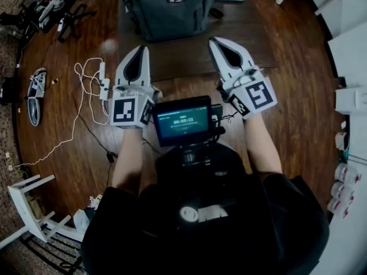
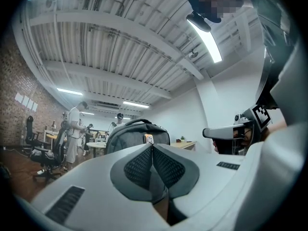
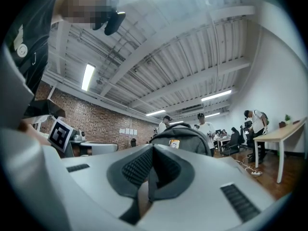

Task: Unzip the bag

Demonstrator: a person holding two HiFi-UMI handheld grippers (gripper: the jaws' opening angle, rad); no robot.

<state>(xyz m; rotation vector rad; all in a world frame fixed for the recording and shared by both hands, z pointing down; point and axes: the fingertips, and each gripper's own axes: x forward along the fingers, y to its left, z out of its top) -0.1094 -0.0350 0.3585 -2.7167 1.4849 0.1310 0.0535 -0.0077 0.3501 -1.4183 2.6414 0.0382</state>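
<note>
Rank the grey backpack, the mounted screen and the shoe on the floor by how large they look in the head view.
1. Grey backpack, largest, though the frame's top edge cuts it off.
2. Screen, but it sits much nearer the camera, so its true size is unsure.
3. Shoe, smallest.

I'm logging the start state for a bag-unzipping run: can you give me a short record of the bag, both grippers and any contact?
bag: dark grey fabric backpack, standing on the dark wooden table
left gripper: white, jaws together, nothing between them
right gripper: white, jaws together, nothing between them
contact: none, both grippers are short of the backpack
zip: state not readable
</note>
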